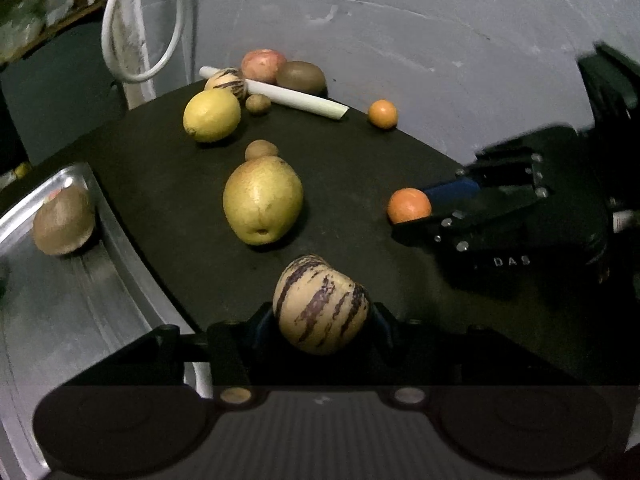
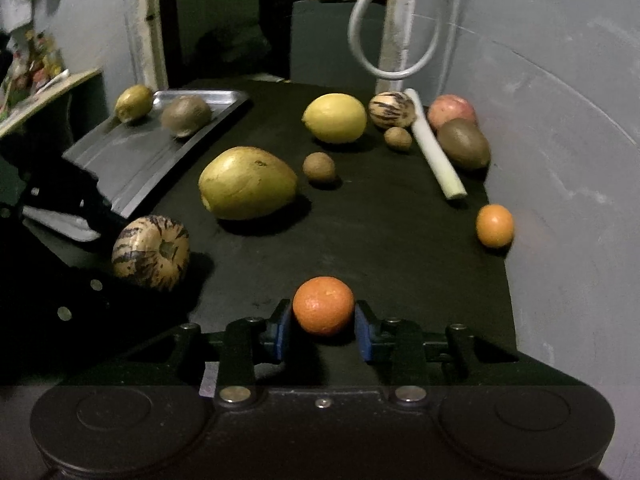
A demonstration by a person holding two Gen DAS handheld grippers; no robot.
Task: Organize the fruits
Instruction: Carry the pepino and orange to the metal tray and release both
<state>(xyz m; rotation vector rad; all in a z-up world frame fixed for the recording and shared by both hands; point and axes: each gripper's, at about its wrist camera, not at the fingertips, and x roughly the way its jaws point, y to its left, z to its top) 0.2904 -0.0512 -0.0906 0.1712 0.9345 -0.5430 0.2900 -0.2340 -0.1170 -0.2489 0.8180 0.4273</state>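
My left gripper (image 1: pixel 320 320) is shut on a striped pepino melon (image 1: pixel 320 304), which also shows at the left of the right wrist view (image 2: pixel 151 253). My right gripper (image 2: pixel 323 330) is shut on a small orange (image 2: pixel 323 306), seen too from the left wrist (image 1: pixel 409 205). On the black table (image 2: pixel 380 240) lie a big yellow-green pear (image 2: pixel 246 183), a lemon (image 2: pixel 335 117), a second striped melon (image 2: pixel 391 109), two small brown fruits (image 2: pixel 319 167), a kiwi (image 2: pixel 463 143), a reddish apple (image 2: pixel 451 111) and another small orange (image 2: pixel 494 225).
A metal tray (image 2: pixel 132 152) at the table's left holds a kiwi (image 2: pixel 186 115) and a yellow-green fruit (image 2: pixel 133 103). A white leek stalk (image 2: pixel 434 144) lies among the far fruits. A grey wall (image 2: pixel 560 140) borders the right edge. A white cable loop (image 2: pixel 394 24) hangs behind.
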